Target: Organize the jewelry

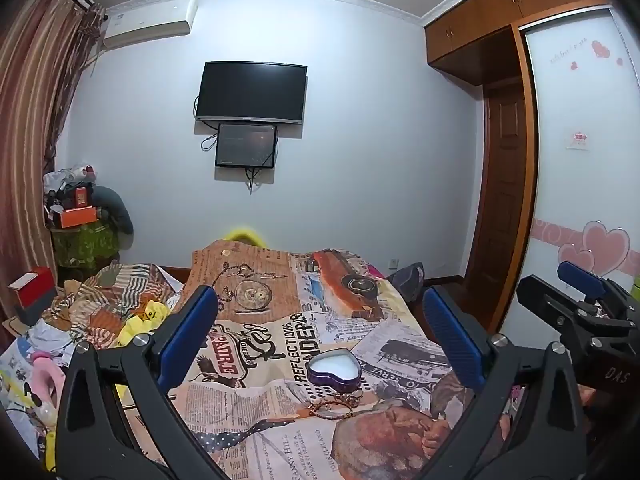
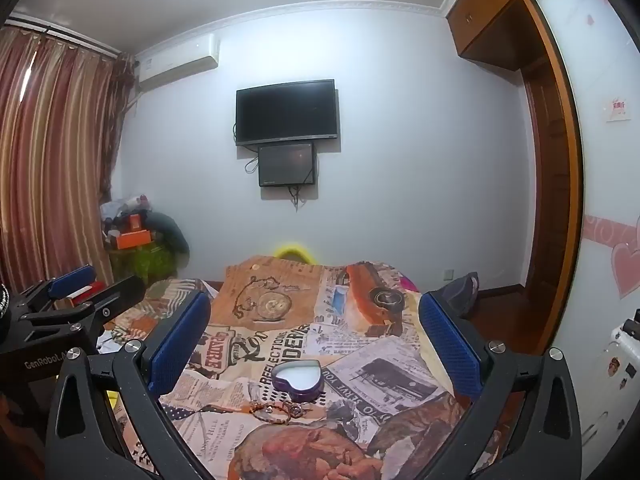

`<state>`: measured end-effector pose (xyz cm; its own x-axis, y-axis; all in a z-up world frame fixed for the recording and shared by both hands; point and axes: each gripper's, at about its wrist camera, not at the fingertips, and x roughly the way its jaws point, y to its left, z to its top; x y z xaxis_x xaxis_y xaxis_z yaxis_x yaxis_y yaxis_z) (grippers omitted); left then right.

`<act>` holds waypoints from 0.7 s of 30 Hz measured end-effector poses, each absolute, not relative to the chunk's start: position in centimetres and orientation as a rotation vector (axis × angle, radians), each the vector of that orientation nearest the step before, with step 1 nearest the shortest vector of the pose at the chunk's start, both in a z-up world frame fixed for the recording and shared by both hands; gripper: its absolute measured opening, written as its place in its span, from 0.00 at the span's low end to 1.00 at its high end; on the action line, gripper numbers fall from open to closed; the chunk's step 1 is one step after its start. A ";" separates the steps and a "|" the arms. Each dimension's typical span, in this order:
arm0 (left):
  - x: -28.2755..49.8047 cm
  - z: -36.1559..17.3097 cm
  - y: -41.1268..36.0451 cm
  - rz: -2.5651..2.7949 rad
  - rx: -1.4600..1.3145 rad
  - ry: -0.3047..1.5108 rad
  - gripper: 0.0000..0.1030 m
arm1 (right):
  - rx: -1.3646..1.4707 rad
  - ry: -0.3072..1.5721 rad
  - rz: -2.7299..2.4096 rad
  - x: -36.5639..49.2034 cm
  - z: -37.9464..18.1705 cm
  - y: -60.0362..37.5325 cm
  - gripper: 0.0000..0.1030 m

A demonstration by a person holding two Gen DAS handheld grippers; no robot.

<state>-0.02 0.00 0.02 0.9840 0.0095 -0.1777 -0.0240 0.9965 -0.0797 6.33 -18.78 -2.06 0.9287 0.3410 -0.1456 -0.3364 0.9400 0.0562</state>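
Both grippers spread wide, nothing between the jaws: left gripper (image 1: pixel 320 320), right gripper (image 2: pixel 316 320). Bracelet (image 1: pixel 332 404), beaded and thin, flat on the newsprint-patterned cloth (image 1: pixel 248 396), just near of the open heart-shaped tin (image 1: pixel 335 369); long axis left-right. Ahead and below both grippers, neither clearly nearer. Tin glossy purple, pale inside.

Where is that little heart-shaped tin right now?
In both wrist views the heart-shaped tin sits open on the newspaper-print bedspread, low and central, with the bracelets lying just in front of it.
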 end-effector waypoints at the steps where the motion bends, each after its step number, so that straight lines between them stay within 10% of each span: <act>1: -0.1 0.0 0.0 0.020 -0.081 0.175 1.00 | 0.030 0.158 0.346 6.4 -2.1 -18.7 1.00; 21: 0.1 -0.6 0.1 0.026 -0.069 0.185 1.00 | 0.026 0.164 0.347 6.0 -2.1 -18.3 1.00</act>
